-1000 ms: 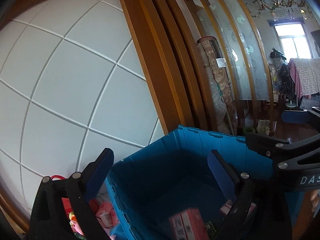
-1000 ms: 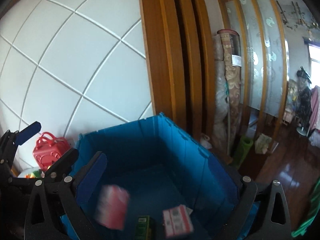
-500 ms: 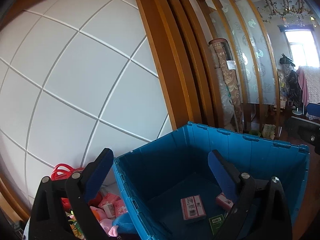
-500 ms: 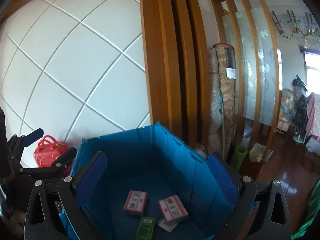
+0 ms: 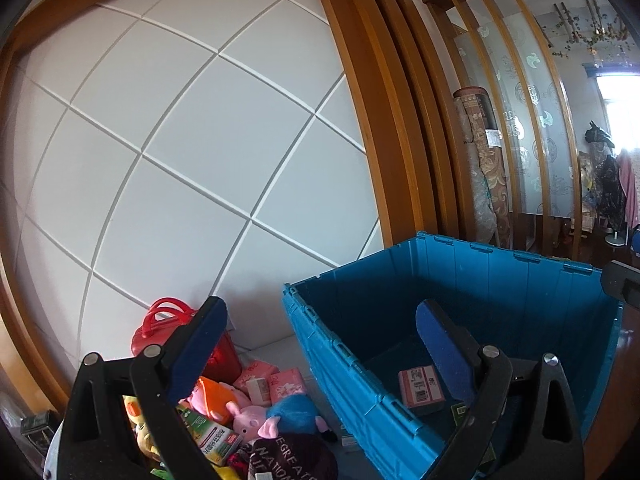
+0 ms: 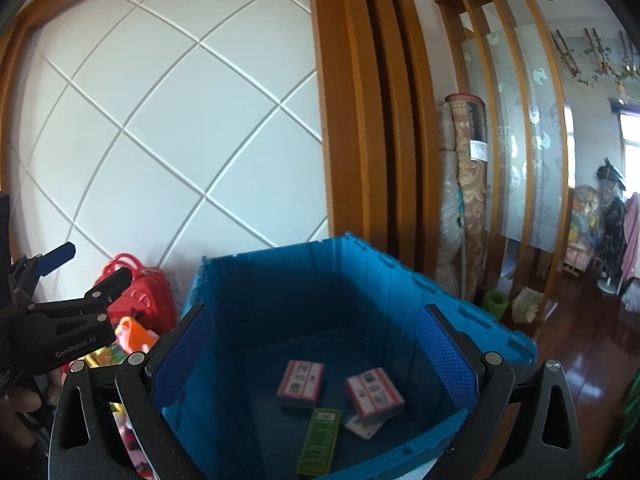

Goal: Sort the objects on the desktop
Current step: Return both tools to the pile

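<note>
Right wrist: blue bin (image 6: pixel 460 296) below spread gripper (image 6: pixel 316 348).

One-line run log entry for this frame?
left gripper: open, empty | right gripper: open, empty | blue crate: two pink boxes, green box inside

My left gripper (image 5: pixel 320 352) is matte black plastic, its two fingers built from flat angular links with triangular cut-outs and faced with textured blue pads (image 5: pixel 198 338). Silver round screw heads sit at the joints, low in the frame. My right gripper (image 6: pixel 316 354) is the same build: black links, blue cross-hatched pads (image 6: pixel 446 358), silver screws. At the left edge of the right wrist view, the left gripper's black body carries white lettering reading "GenRobot.AI".
</note>
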Demonstrator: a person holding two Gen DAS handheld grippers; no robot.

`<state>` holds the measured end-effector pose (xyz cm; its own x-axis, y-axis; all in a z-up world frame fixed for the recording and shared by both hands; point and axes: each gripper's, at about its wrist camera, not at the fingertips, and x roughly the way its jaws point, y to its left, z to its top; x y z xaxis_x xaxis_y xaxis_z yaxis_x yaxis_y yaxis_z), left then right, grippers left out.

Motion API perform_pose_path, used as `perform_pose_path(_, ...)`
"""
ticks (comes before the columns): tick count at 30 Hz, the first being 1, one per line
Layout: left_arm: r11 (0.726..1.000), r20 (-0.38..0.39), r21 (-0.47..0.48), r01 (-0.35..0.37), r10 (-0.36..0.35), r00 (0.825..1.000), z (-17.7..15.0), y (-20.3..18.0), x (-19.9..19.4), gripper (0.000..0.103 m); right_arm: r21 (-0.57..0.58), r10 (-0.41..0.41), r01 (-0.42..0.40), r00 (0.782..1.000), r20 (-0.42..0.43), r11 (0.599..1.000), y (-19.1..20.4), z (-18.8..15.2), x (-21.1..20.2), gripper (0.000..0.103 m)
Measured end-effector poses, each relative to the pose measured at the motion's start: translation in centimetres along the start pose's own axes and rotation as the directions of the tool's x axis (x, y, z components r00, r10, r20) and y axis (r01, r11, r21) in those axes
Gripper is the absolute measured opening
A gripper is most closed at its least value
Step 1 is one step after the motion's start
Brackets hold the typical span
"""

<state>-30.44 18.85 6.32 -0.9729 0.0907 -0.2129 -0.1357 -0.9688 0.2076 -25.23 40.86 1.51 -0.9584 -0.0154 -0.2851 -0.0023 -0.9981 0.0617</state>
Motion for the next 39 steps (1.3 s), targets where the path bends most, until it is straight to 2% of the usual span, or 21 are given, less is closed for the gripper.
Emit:
perform_pose_path(5, 0.998, -0.034, -0.020, -0.056, 0.056, 0.998, -3.4, 4.5, -2.9, 0.097, -0.013, 0.046, -0.046, 0.999, -0.007, 0.999, 3.9, -1.1, -1.3, 0.103)
perform_pose_path(9, 0.991, -0.073, -0.019, -0.135, 0.133, 0.988, -6.9, 9.2, -5.3, 0.097, -0.040, 0.090, -0.091, 0.996, -0.026, 0.995, 8.0, -2.3, -1.9, 0.103)
perform_pose_path(12, 0.981, -0.116, -0.016, -0.193, 0.189, 0.975, -9.7, 13.0, -6.9, 0.097, -0.050, 0.140, -0.142, 0.989, -0.047, 0.989, 11.2, -3.6, -2.1, 0.103)
perform_pose_path(17, 0.960, -0.204, -0.026, -0.280, 0.269, 0.941, -14.5, 19.2, -9.1, 0.097, -0.090, 0.221, -0.233, 0.968, -0.123, 0.968, 16.9, -6.8, -1.8, 0.103)
perform_pose_path(22, 0.946, -0.257, -0.010, -0.323, 0.310, 0.915, -18.6, 23.5, -10.7, 0.097, -0.090, 0.266, -0.291, 0.938, -0.224, 0.952, 21.1, -10.8, -0.5, 0.103)
perform_pose_path(26, 0.945, -0.284, -0.014, -0.327, 0.309, 0.907, -21.1, 24.8, -10.5, 0.097, -0.077, 0.266, -0.300, 0.918, -0.296, 0.951, 23.3, -13.8, 1.1, 0.103)
perform_pose_path(28, 0.953, -0.292, -0.015, -0.303, 0.286, 0.913, -22.3, 24.5, -10.1, 0.097, -0.099, 0.258, -0.306, 0.906, -0.336, 0.947, 24.2, -15.0, 2.3, 0.103)
perform_pose_path(32, 0.967, -0.312, 0.000, -0.255, 0.242, 0.919, -25.1, 22.9, -9.3, 0.097, -0.085, 0.292, -0.354, 0.867, -0.404, 0.931, 25.0, -17.2, 4.8, 0.103)
perform_pose_path(35, 0.979, -0.349, 0.023, -0.202, 0.198, 0.916, -27.4, 20.9, -8.9, 0.097, -0.078, 0.305, -0.380, 0.834, -0.460, 0.922, 25.8, -18.8, 7.0, 0.103)
perform_pose_path(37, 0.982, -0.365, 0.053, -0.183, 0.190, 0.911, -28.8, 19.7, -8.6, 0.097, -0.100, 0.301, -0.394, 0.820, -0.488, 0.913, 26.4, -19.6, 8.2, 0.103)
perform_pose_path(39, 0.989, -0.393, 0.037, -0.145, 0.148, 0.908, -29.7, 18.8, -8.3, 0.097, -0.129, 0.294, -0.409, 0.810, -0.508, 0.903, 26.8, -20.0, 9.5, 0.103)
